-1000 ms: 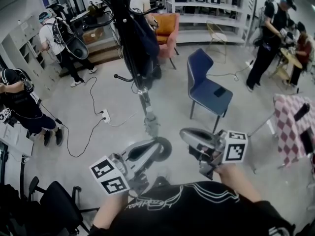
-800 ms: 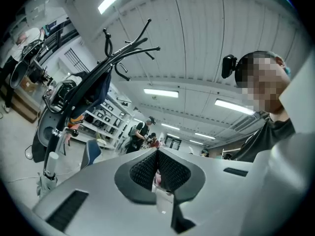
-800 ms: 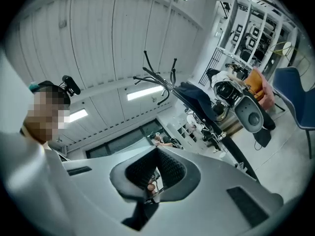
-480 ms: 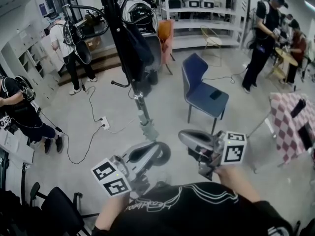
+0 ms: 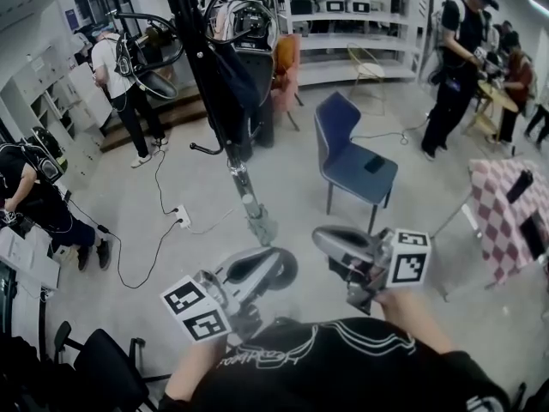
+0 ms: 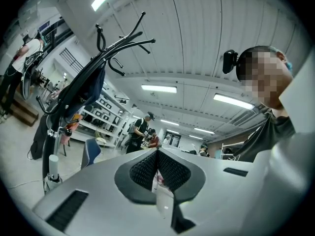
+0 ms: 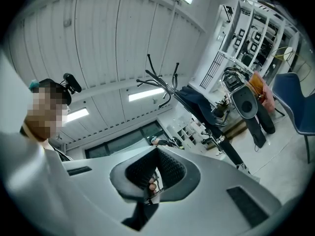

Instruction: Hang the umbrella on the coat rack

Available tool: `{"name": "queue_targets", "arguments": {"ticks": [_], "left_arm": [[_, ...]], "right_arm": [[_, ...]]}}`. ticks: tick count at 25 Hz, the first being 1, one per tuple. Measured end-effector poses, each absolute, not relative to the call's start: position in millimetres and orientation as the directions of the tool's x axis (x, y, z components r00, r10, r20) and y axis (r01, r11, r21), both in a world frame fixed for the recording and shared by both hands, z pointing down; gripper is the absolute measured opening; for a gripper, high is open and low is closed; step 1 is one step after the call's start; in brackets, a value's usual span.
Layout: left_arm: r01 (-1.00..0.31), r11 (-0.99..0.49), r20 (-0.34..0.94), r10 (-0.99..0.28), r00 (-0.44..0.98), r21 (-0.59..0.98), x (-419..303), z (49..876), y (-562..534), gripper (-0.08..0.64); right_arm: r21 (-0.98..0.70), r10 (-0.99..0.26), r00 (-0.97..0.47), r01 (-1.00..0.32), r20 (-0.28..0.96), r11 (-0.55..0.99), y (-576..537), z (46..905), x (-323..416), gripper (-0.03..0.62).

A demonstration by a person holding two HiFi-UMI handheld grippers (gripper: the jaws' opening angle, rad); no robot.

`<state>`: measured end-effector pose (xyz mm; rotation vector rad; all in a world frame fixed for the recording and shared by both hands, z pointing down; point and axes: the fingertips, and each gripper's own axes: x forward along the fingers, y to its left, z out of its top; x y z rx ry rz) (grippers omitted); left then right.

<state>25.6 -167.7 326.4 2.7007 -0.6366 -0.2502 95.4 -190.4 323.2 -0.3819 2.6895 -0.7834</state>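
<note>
A black coat rack (image 5: pixel 210 75) stands on the floor ahead of me. A dark navy folded umbrella (image 5: pixel 240 71) hangs along its pole, with a curved black handle (image 5: pixel 202 150) sticking out on the left. The left gripper view shows the rack's hooks (image 6: pixel 120 45) and the umbrella (image 6: pixel 86 90) below them; the right gripper view shows the same rack (image 7: pixel 165 85) and umbrella (image 7: pixel 202 104). My left gripper (image 5: pixel 287 264) and right gripper (image 5: pixel 322 239) are held close to my body, well short of the rack. Both are shut with nothing between the pads (image 6: pixel 147 168) (image 7: pixel 170 168).
A blue chair (image 5: pixel 352 157) stands right of the rack, an orange armchair (image 5: pixel 287 63) behind it. A checkered cloth (image 5: pixel 515 213) lies at the right edge. A power strip with cables (image 5: pixel 182 217) is on the floor left. People stand at left and right; a black office chair (image 5: pixel 94 359) sits near left.
The head view has tipped up a little, so the rack and the chair sit slightly differently in the picture. Both grippers stay where they were, shut.
</note>
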Motion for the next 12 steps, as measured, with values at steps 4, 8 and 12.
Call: {"name": "queue_targets", "arguments": {"ticks": [4, 8, 12], "left_arm": [[-0.404, -0.830, -0.085, -0.468, 0.880, 0.383, 24.8, 327.7, -173.1, -0.002], [-0.431, -0.828, -0.059, -0.481, 0.875, 0.358, 27.2, 331.2, -177.5, 0.000], [-0.440, -0.826, -0.046, -0.485, 0.873, 0.351, 26.9, 332.2, -180.0, 0.000]], "right_arm": [[-0.568, -0.343, -0.911, -0.162, -0.228, 0.807, -194.0, 324.1, 95.8, 0.012], [-0.567, -0.344, -0.911, -0.163, -0.227, 0.807, -197.2, 325.9, 97.5, 0.012], [-0.577, -0.342, -0.911, -0.155, -0.231, 0.802, -199.3, 325.5, 95.2, 0.012]]}}
